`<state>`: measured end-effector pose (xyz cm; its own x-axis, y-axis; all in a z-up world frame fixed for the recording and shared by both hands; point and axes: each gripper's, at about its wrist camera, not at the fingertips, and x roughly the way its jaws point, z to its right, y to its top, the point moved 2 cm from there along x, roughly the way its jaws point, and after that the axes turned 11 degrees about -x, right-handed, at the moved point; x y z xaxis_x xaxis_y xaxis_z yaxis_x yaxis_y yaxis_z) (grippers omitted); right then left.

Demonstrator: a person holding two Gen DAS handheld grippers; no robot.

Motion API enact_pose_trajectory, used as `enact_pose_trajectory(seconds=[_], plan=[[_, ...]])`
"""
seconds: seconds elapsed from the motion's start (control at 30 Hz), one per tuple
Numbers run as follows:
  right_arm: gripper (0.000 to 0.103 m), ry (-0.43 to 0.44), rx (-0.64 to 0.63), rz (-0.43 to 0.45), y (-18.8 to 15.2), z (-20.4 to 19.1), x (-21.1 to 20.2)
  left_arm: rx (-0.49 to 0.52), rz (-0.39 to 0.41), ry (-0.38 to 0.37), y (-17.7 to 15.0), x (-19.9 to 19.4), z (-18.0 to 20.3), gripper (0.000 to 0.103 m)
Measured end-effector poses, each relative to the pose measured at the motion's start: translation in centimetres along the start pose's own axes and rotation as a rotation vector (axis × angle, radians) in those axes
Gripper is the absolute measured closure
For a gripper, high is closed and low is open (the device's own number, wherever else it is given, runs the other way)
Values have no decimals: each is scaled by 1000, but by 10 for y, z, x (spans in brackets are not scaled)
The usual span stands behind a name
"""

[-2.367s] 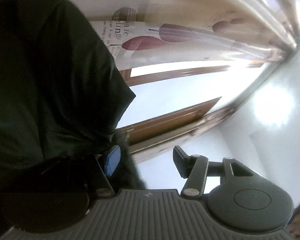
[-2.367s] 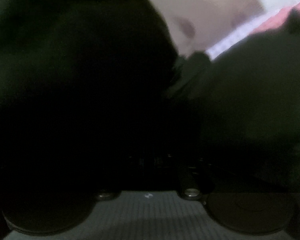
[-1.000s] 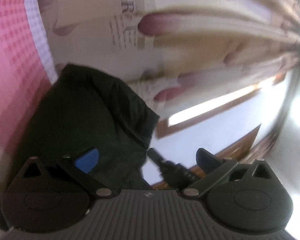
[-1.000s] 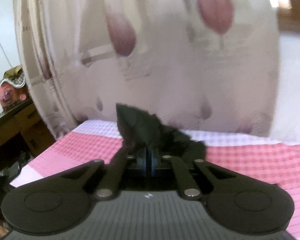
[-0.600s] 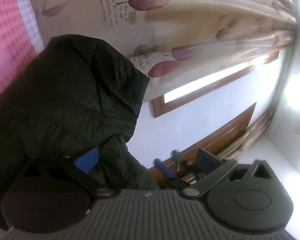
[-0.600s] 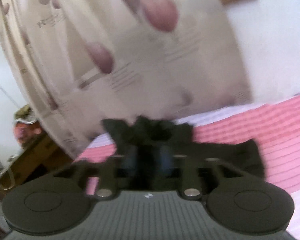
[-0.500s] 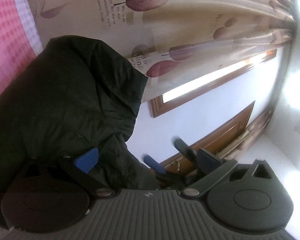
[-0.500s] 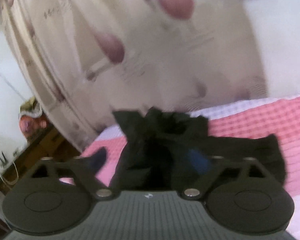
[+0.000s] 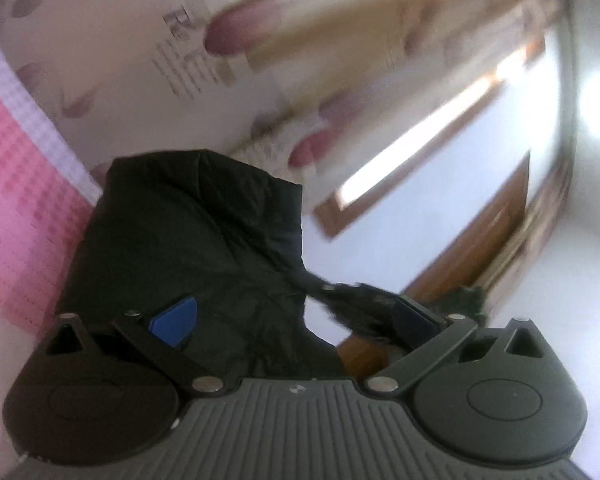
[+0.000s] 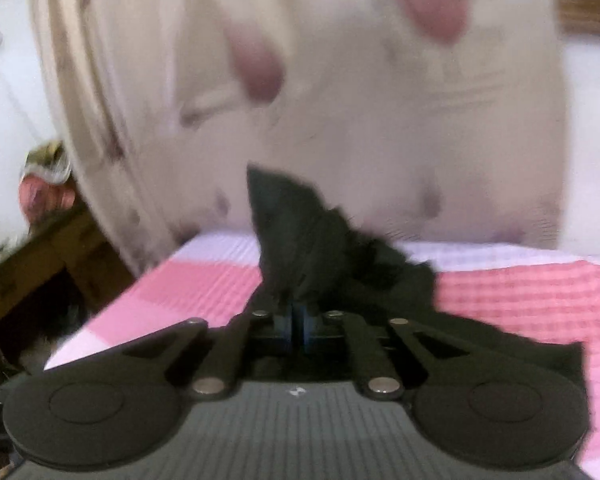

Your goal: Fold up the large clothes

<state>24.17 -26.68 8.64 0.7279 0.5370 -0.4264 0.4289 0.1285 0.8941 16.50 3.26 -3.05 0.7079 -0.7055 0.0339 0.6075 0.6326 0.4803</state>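
Right tool (image 10: 298, 326) pinched on dark garment (image 10: 300, 236) edge, left tool (image 9: 296, 320) spread wide, holding nothing.

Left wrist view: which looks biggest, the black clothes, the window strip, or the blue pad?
1. Black clothes, but they're nearest the camera, so that helps.
2. Bright window strip, far off.
3. Blue pad on the left tongs.

The coat (image 9: 188, 240) is black all over. The bed cover (image 10: 532, 300) is pink with small checks and a white checked edge at the far side. The curtain (image 10: 340, 100) is cream with dark pink leaves. The finger pads (image 9: 174, 320) are blue.
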Motion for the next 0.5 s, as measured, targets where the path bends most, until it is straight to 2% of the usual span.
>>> enact_pose_trajectory(seconds=[0.03, 0.13, 0.17, 0.23, 0.3, 0.33, 0.37, 0.4, 0.47, 0.5], plan=[[103, -24, 24, 17, -6, 10, -11, 6, -28, 25, -5, 9, -2, 0], [103, -77, 149, 39, -39, 45, -43, -10, -115, 36, -21, 35, -18, 0], [103, -96, 170, 33, -50, 53, -50, -7, -106, 41, -26, 39, -23, 1], [99, -124, 251, 57, -71, 65, -68, -31, -91, -9, -32, 41, -31, 0], [93, -74, 353, 42, -83, 78, -78, -42, -81, -24, -34, 40, -34, 0], [70, -49, 394, 30, -86, 81, -79, -42, -79, -39, -34, 38, -35, 0], [24, -29, 416, 19, -88, 83, -79, -46, -79, -52, -35, 37, -36, 0], [2, -17, 424, -2, -89, 82, -74, -43, -80, -55, -35, 37, -37, 0], [0, -18, 447, -30, -88, 77, -61, -35, -82, -71, -36, 35, -39, 0], [0, 16, 469, -40, -88, 75, -53, -34, -81, -80, -37, 34, -40, 0]])
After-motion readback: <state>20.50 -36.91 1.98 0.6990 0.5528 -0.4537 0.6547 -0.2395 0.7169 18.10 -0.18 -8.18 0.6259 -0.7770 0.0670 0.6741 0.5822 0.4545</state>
